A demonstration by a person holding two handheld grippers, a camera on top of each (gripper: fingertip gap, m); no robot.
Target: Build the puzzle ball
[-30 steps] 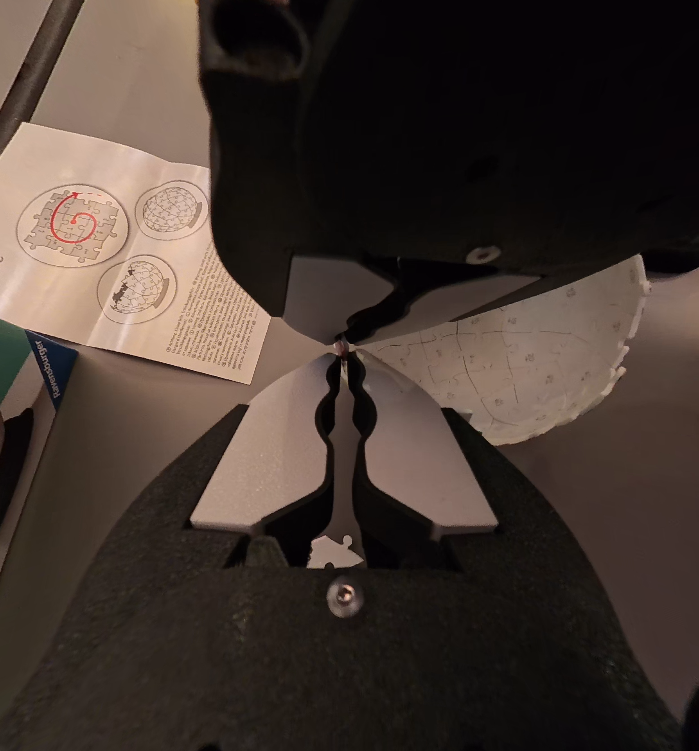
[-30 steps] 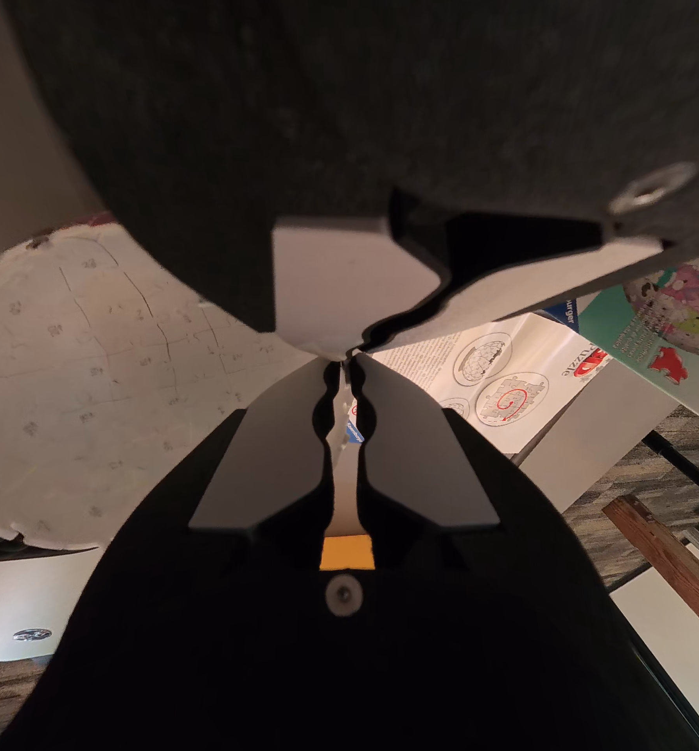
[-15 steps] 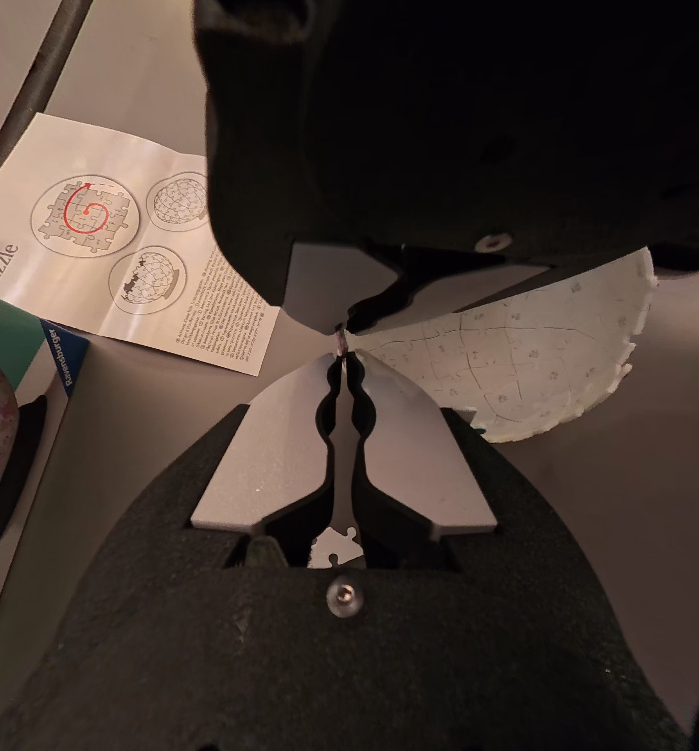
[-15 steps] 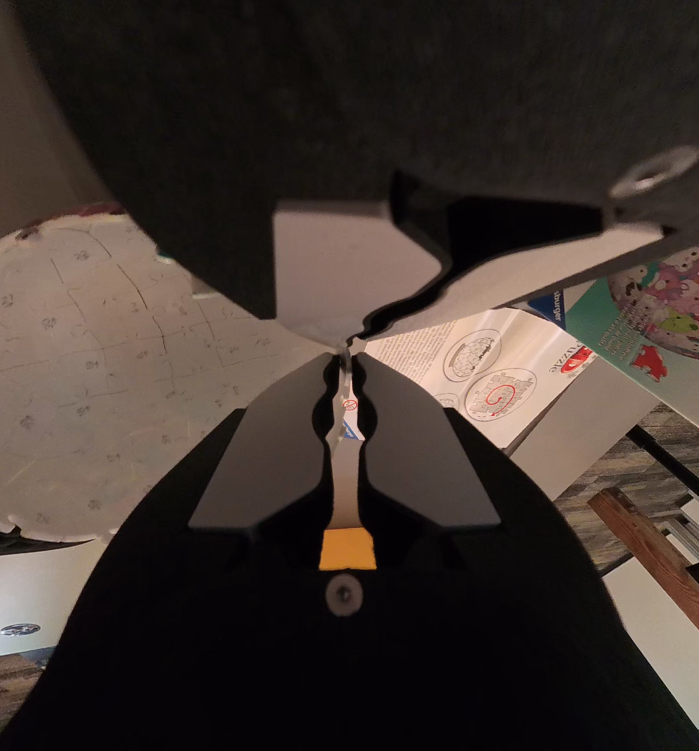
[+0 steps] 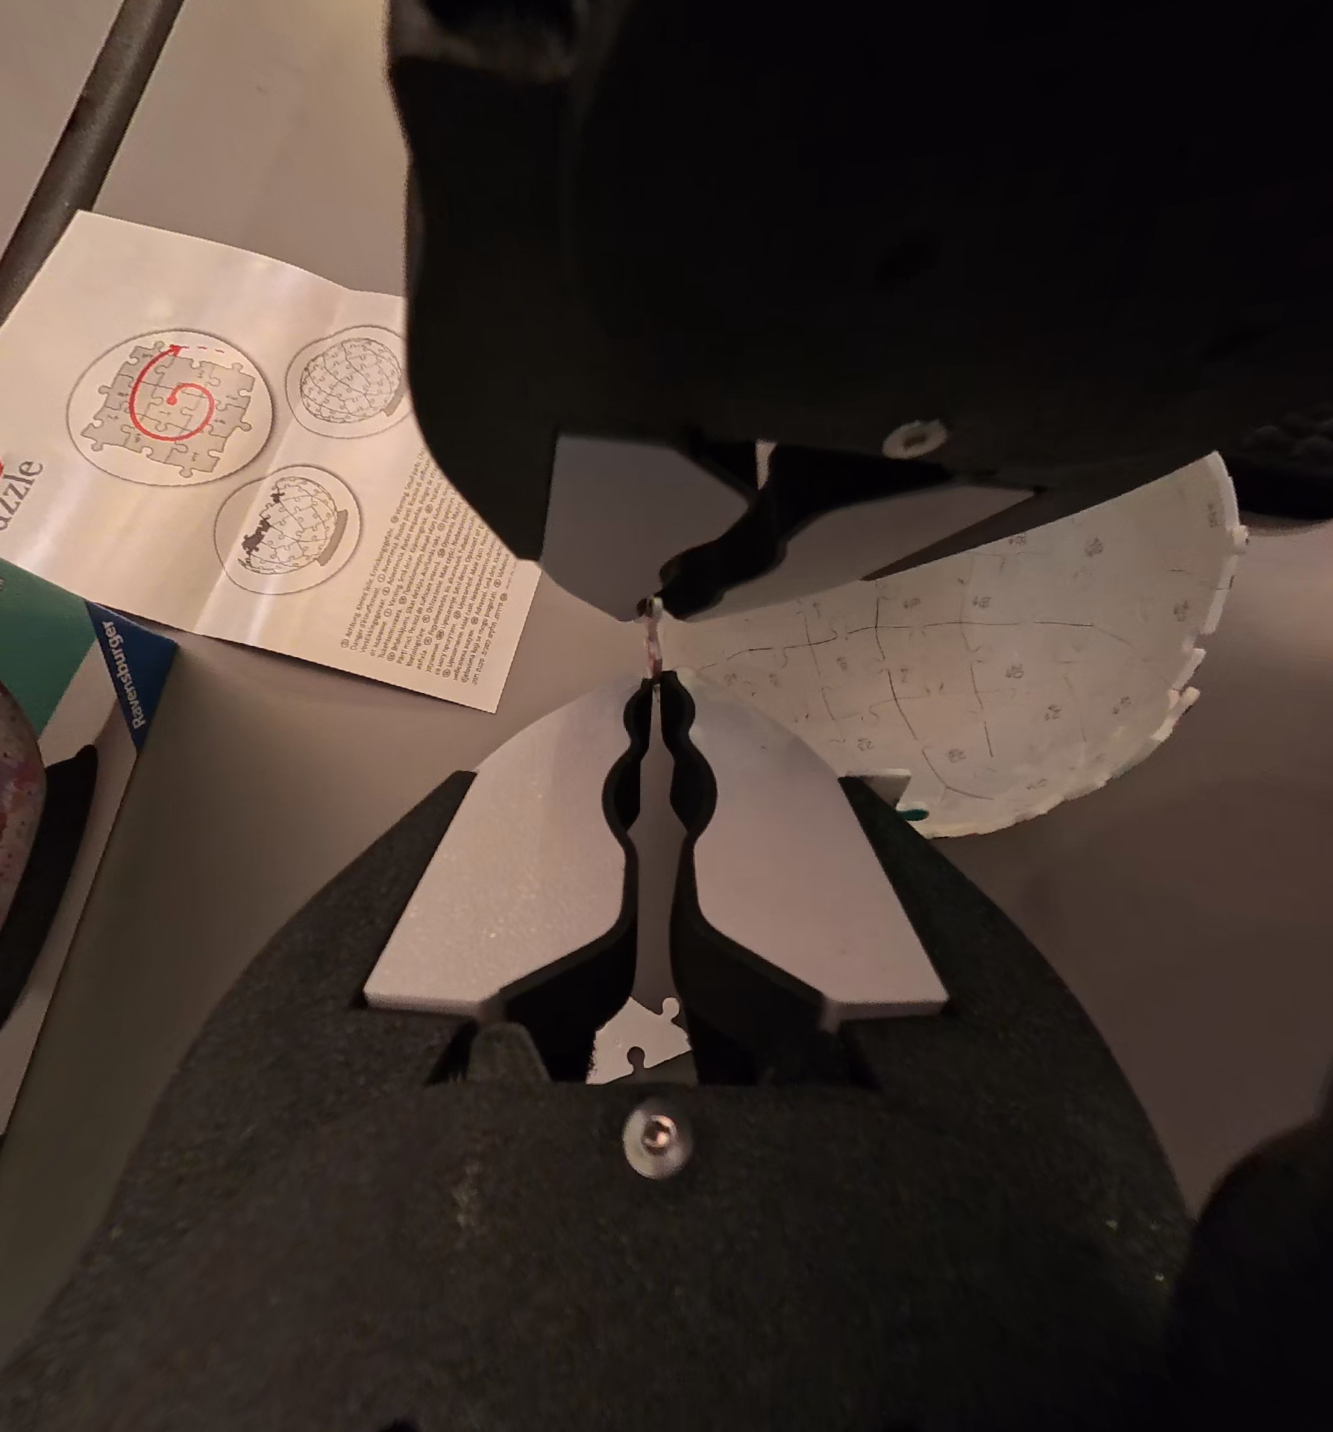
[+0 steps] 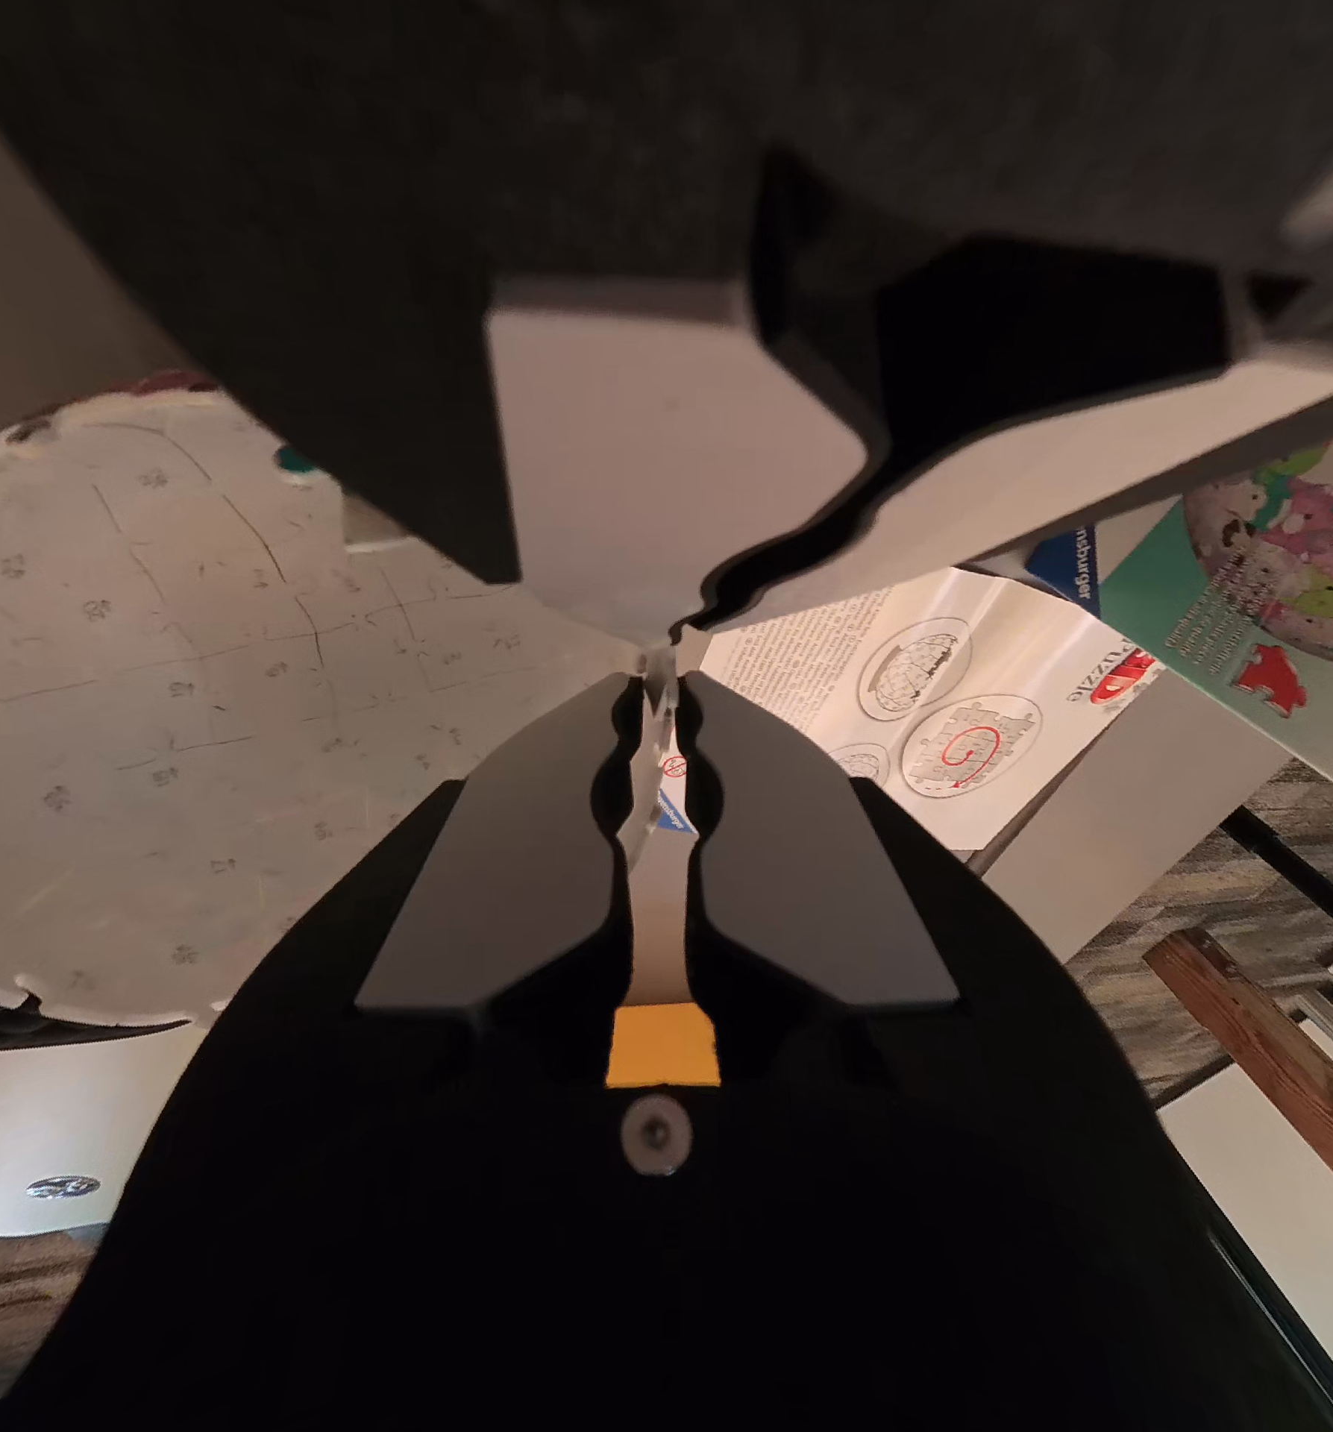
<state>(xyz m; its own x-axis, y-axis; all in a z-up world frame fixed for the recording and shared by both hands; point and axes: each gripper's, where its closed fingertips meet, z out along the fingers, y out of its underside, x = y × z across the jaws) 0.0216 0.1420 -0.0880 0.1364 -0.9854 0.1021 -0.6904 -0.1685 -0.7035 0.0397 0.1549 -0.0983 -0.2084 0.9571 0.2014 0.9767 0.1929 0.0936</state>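
Piece [image 5: 654,645] pinched betw. L gripper [image 5: 654,682] & R gripper [image 6: 659,686].

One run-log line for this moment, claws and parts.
left claw: shut on puzzle piece | right claw: shut on same piece | half-built ball shell: beside claws | instruction sheet: on table

Wrist views face each other, close; both share instruction sheet [image 5: 244,496] [image 6: 957,697].
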